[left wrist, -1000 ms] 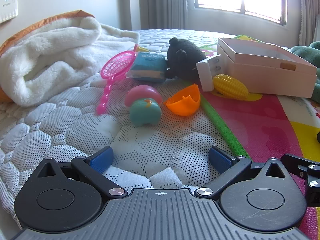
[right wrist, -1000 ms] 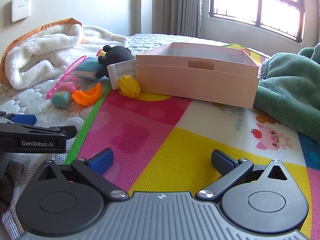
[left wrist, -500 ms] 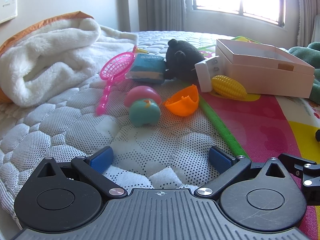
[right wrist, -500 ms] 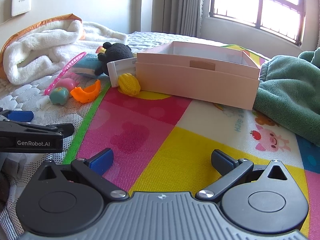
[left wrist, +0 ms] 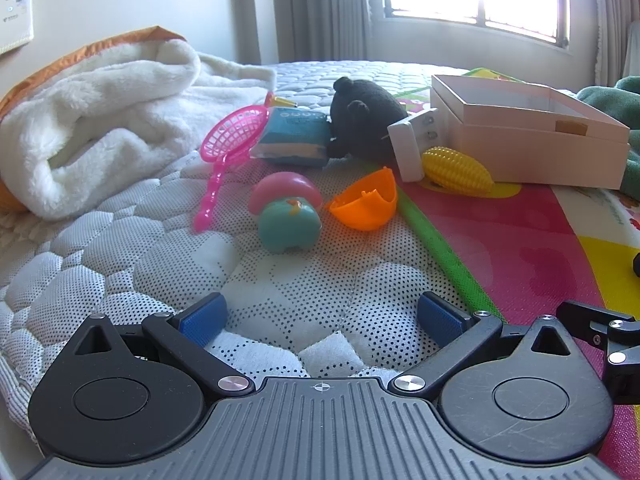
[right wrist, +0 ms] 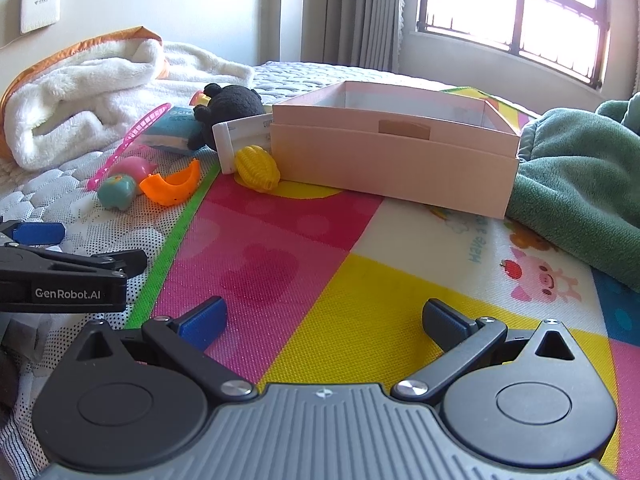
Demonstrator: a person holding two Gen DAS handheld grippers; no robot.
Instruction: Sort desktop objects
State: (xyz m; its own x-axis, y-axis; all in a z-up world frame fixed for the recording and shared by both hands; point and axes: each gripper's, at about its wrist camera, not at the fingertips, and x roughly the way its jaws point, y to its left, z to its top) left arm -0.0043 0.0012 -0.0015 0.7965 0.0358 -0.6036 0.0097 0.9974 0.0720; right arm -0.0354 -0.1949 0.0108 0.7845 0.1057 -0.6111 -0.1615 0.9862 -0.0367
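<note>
The left gripper (left wrist: pixel 320 314) hangs over the quilted mattress (left wrist: pixel 120 264) with its jaws spread wide, gripping nothing. The right gripper (right wrist: pixel 324 322) is just as wide and empty above the colourful play mat (right wrist: pixel 360 280). The pink box (right wrist: pixel 394 160) sits open on the mat — what its inside holds cannot be told. Beside it lie a yellow corn toy (right wrist: pixel 257 168), an orange shell (left wrist: pixel 366 206), a teal-and-pink toy (left wrist: pixel 288 216), a pink net scoop (left wrist: pixel 228 148) and a black plush (left wrist: pixel 368 120).
</note>
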